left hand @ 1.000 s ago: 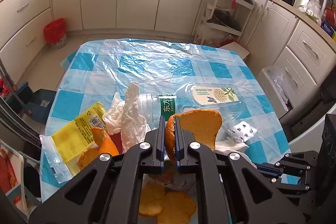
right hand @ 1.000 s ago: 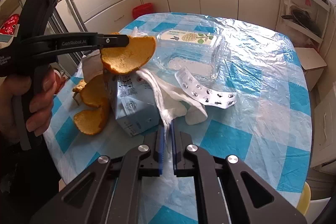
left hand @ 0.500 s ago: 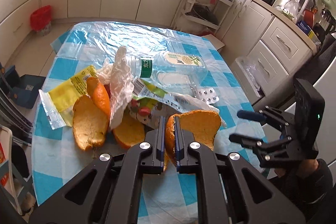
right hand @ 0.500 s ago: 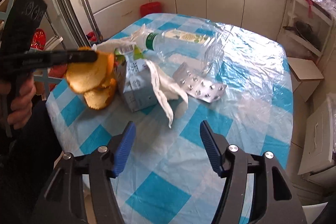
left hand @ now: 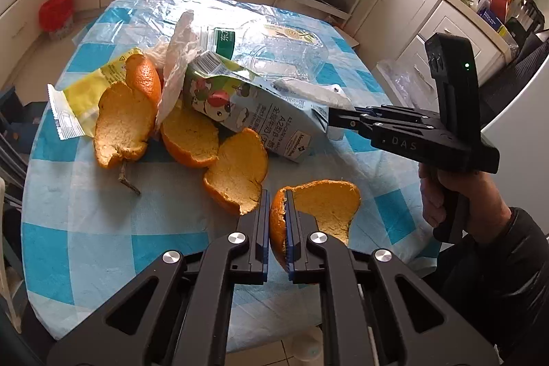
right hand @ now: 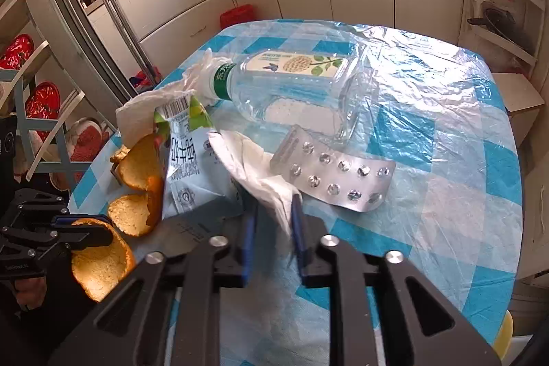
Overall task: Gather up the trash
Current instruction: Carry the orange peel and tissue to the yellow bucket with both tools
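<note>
Orange peel [left hand: 319,211] staying pinched in left gripper [left hand: 274,228], right gripper [right hand: 272,228] just closing on white tissue [right hand: 260,174] at carton's [right hand: 195,174] three o'clock, readying both for binning.

We see glossy crinkled plastic film over the checked table [right hand: 446,132]. The bottle [right hand: 291,84] is clear, shiny plastic. The blister pack [right hand: 336,175] looks like dull silvery foil. The orange peel [left hand: 329,204] shows a matt, pithy inside. The milk carton [left hand: 260,115] is printed card, the tissue [right hand: 260,174] soft white paper.
</note>
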Action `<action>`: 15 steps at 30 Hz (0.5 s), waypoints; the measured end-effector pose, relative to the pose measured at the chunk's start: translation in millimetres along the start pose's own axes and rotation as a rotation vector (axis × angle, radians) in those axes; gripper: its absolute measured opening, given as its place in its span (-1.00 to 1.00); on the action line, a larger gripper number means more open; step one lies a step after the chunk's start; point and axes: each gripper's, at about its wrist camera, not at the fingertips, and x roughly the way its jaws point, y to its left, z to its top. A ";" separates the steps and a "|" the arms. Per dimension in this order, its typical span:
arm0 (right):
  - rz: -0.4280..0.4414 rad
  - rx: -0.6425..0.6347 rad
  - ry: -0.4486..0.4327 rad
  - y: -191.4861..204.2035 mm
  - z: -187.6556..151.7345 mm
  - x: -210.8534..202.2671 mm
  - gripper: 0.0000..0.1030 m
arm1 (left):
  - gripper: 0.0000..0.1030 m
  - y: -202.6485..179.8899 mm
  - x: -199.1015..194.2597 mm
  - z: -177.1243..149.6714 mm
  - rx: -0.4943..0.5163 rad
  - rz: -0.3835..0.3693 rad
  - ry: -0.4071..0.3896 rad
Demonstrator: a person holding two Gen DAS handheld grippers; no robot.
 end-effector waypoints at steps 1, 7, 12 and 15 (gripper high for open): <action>0.005 -0.003 -0.007 1.6 -0.6 -4.2 -0.82 | -0.86 -0.6 0.5 -1.2 -0.001 0.000 0.000; 0.039 0.015 -0.068 -1.8 -12.0 -49.4 -0.88 | -0.87 -9.8 -1.6 -4.3 -0.002 -0.025 -0.018; 0.018 0.055 -0.091 -16.3 -31.5 -83.7 -0.88 | -0.86 -22.9 -4.4 -5.1 0.006 -0.040 -0.032; 0.004 0.073 -0.106 -22.3 -38.9 -97.7 -0.88 | -0.87 -35.1 -8.6 -2.8 0.007 -0.052 -0.056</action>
